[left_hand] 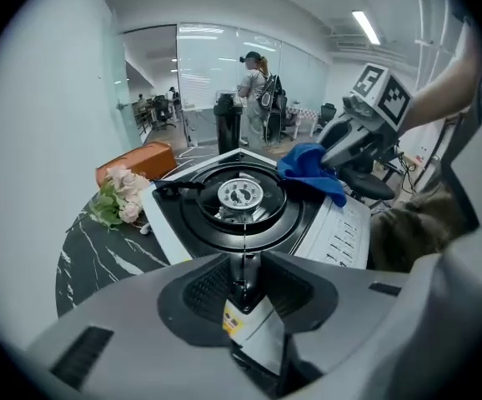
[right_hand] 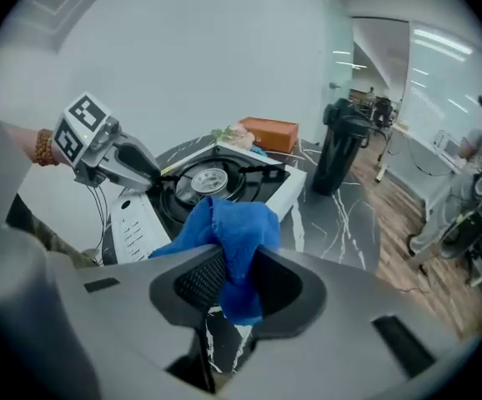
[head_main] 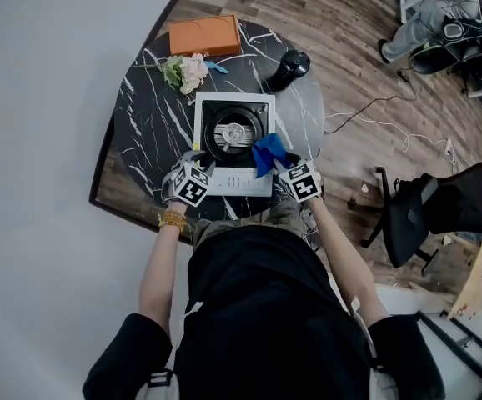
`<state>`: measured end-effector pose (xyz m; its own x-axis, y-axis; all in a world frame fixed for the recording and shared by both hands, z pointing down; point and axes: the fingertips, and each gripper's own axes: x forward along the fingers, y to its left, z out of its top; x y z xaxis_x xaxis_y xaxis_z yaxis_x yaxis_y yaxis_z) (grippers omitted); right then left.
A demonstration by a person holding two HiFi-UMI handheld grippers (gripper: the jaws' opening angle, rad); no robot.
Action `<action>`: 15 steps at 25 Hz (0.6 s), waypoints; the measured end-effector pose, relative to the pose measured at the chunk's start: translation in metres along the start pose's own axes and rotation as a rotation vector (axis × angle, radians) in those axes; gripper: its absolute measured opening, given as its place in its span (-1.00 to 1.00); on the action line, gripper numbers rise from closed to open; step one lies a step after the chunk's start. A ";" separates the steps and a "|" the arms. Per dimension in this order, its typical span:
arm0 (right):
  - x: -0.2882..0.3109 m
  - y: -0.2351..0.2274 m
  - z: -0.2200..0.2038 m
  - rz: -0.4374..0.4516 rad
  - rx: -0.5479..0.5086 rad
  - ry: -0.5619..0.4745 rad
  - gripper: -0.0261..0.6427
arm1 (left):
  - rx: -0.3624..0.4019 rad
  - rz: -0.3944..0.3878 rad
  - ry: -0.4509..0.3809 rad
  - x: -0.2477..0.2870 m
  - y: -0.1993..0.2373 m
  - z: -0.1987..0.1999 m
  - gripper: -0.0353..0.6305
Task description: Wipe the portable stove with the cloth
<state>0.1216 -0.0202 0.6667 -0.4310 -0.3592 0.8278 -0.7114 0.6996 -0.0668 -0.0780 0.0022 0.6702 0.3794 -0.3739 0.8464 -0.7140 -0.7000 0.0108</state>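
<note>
The setting is an open office with a wood-plank floor. The work stands on a round black marble worktop with white veining point(head_main: 141, 115). At its far edge we note an orange rectangular box point(head_main: 204, 34), a small bunch of pale flowers point(head_main: 187, 71) and a black cylindrical canister point(head_main: 288, 69), all well apart from the work.

The white-bodied portable stove with a black round burner well point(head_main: 228, 130) sits in the middle of the worktop, its control panel toward the person. The soft blue cloth point(head_main: 268, 152) is bunched over the right rim of the burner well.

Handling, in our judgement: the cloth is light and limp and will crumple instead of lying flat. It is best pinched at a fold so that a loose mass hangs past the tips to do the wiping. The stove is rigid but probably light and may slide on the polished stone, so its front rim is the sensible place to steady it. The raised burner parts could snag the fabric.

The right tool point(right_hand: 234, 265) is clamped on a fold of the cloth, which bulges out above and below the jaws. The left tool point(left_hand: 243, 265) is at the stove's front left corner. Its jaws are a narrow slit apart, and we see nothing gripped between them.
</note>
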 end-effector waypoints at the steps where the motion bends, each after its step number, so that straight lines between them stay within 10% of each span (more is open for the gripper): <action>1: 0.009 0.004 0.001 0.008 -0.027 0.025 -0.66 | 0.017 0.000 0.007 0.005 -0.004 0.001 -0.60; 15: 0.059 -0.066 0.072 -0.102 -0.058 0.088 -0.67 | 0.037 -0.018 0.046 0.008 0.001 0.005 -0.87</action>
<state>0.1031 -0.1322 0.6795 -0.3059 -0.3769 0.8743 -0.7146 0.6977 0.0507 -0.0732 -0.0044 0.6740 0.3641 -0.3334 0.8696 -0.6846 -0.7289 0.0072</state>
